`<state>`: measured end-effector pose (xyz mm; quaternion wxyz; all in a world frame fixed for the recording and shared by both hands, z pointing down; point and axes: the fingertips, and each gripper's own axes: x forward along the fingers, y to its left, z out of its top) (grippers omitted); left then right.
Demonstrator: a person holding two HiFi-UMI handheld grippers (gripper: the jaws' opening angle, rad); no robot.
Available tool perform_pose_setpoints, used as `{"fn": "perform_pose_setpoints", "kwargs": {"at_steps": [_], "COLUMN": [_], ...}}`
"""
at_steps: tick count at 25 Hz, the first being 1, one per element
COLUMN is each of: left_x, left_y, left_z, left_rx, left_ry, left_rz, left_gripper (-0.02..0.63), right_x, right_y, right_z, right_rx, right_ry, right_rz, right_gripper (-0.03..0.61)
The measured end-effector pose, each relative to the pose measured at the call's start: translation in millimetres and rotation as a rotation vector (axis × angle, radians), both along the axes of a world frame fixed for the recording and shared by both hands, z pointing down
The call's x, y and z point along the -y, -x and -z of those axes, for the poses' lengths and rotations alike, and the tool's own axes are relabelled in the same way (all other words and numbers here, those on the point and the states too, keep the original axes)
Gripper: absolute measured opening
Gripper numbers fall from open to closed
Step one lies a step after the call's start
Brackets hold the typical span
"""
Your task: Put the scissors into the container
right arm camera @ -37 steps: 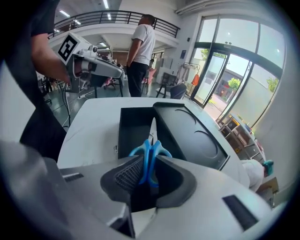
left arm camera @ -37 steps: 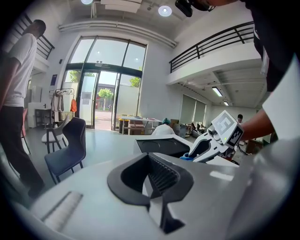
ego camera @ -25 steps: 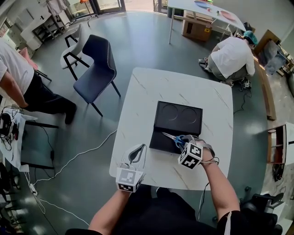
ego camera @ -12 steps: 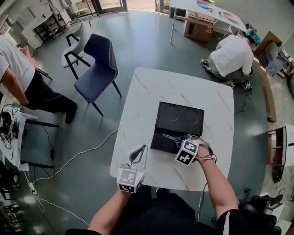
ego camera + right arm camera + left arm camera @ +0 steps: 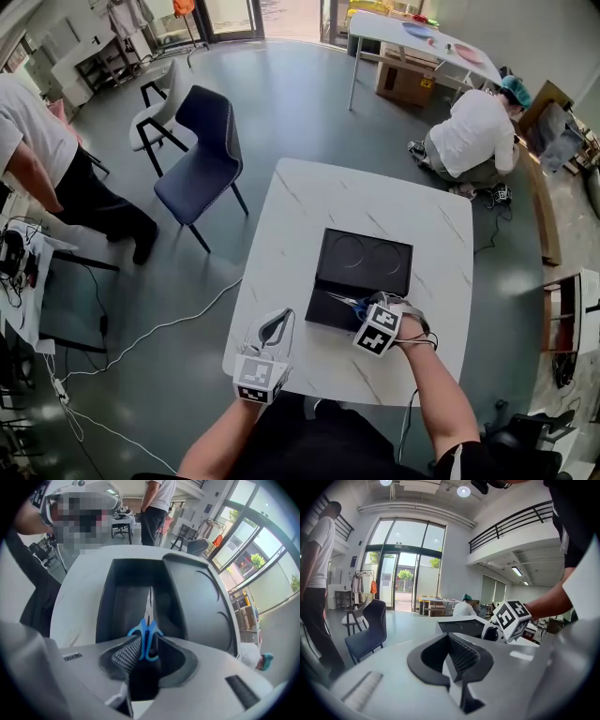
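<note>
Right gripper view: blue-handled steel scissors (image 5: 149,635) are gripped in the jaws of the right gripper (image 5: 143,648) over the black plastic container (image 5: 121,605); jaws of the left gripper (image 5: 457,657) are pressed together.

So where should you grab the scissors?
By the blue handles, coming from the handle end, on the person's side of the table. The scissors point their thin, sharp blades away over the container, and the handles are thicker, so jaws can pinch them firmly. The right gripper is shut on them exactly there.
</note>
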<state>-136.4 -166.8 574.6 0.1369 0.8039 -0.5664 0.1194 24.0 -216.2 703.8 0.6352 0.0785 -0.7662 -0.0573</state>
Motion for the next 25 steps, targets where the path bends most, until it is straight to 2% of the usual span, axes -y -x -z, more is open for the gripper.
{"fn": "perform_pose_setpoints", "kwargs": {"at_steps": [3,5,11,17,22,25], "left_x": [1.2,3.1,4.3,4.2,6.9,6.2], "left_y": [0.2,-2.8,-10.7,-21.1,-31.9,-40.7], "left_z": [4.3,7.0,14.6,30.8,41.4,51.5], "left_rx": [-0.004,-0.008,-0.036,-0.042,-0.049,-0.042], "left_ry": [-0.005,-0.012,-0.033,-0.060,-0.077,-0.086], "left_rz": [-0.002,-0.005,-0.009,-0.030,-0.052,-0.095], "left_gripper": [0.008,0.008,0.008,0.008,0.008,0.008], "right_x": [-0.5,-1.5,-5.3,-15.8,-26.0,-30.9], "right_y": [0.9,1.8,5.3,-0.8,-12.4,-25.1], "right_z": [20.4,38.2,104.2,160.2,204.2,225.2], "right_rx": [0.038,0.106,0.451,0.698,0.950,1.082], "right_ry": [-0.037,-0.056,-0.152,-0.293,-0.334,-0.343], "right_rz": [-0.009,-0.045,-0.247,-0.405,-0.578,-0.626], "right_gripper": [0.099,0.084,0.025,0.009,0.008,0.008]}}
